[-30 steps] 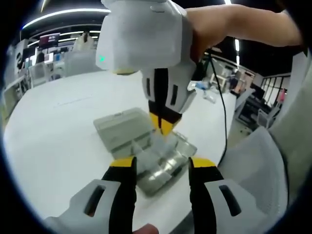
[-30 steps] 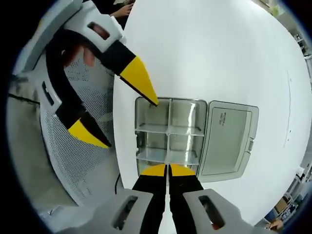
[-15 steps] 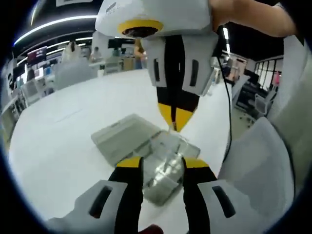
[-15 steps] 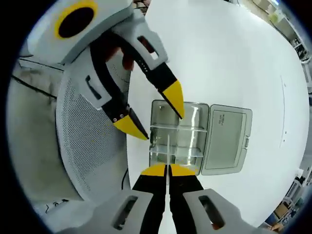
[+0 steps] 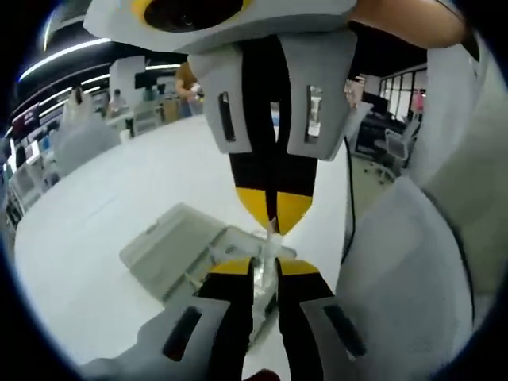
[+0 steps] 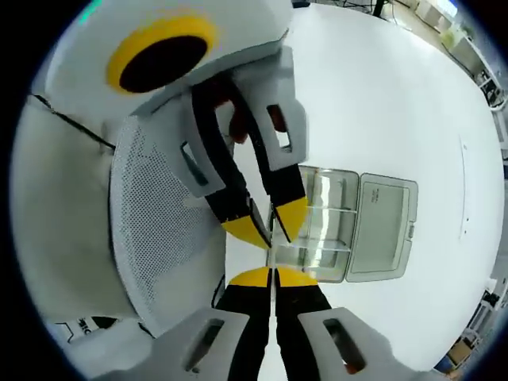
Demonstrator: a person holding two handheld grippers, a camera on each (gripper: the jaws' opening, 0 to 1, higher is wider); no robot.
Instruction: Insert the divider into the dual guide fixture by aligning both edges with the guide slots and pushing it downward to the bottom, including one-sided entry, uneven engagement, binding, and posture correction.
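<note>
Divider (image 6: 272,238), a thin clear sheet, is pinched edge-on between the clenched right tongs (image 6: 273,275), above the open grey fixture box (image 6: 349,230) on the white table (image 6: 381,103). Left tongs (image 6: 264,228) meet it from the other side, narrowly parted around its edge; in the left gripper view these tongs (image 5: 264,268) flank the divider (image 5: 270,238).

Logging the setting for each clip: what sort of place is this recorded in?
Probably a large open workshop or lab hall. A big white table carries the clear compartment box, and behind it in the left gripper view stand more white workstations, ceiling strip lights and office chairs.
</note>
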